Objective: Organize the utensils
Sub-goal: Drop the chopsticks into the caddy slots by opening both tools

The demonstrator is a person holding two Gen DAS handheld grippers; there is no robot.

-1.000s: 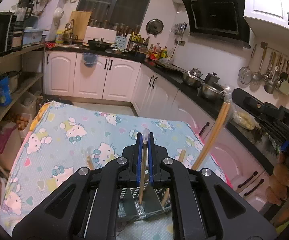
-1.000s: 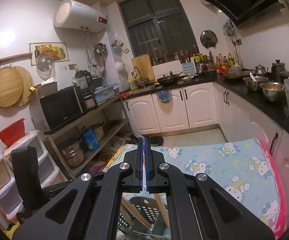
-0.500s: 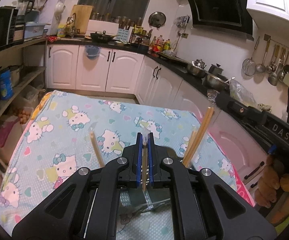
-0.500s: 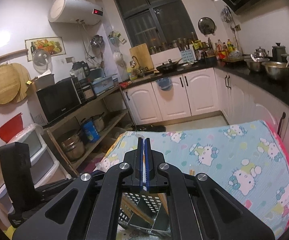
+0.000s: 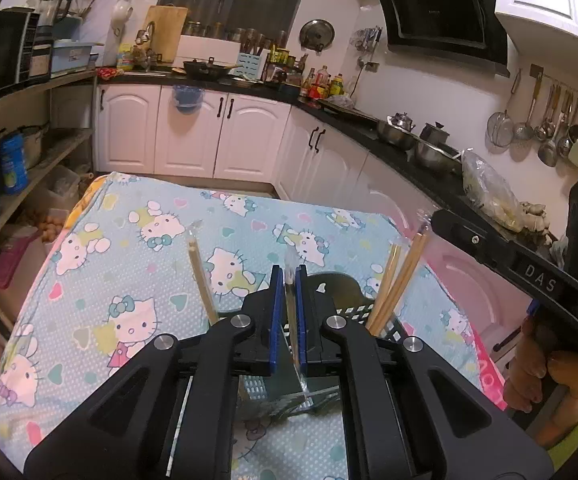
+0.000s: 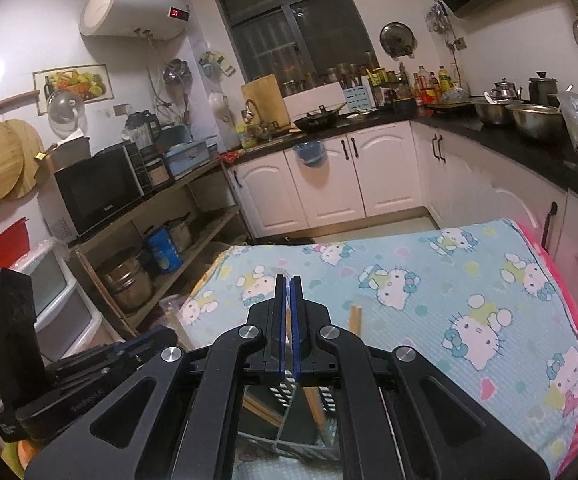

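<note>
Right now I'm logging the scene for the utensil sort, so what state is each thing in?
left gripper: shut on a wrapped chopstick, held above the basket.
wrapped chopstick: upright between the fingers.
right gripper: fingers nearly together; whether they grip anything is unclear.
black basket: standing on the tablecloth, holding chopsticks.
chopsticks in basket: leaning, ends up.
tablecloth: spread flat.

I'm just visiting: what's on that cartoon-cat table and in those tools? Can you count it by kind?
Wrapped chopsticks: 4 (two leaning in the basket, one in each gripper)
Black basket: 1
Hand-held grippers, left and right: 2
Total: 7
</note>
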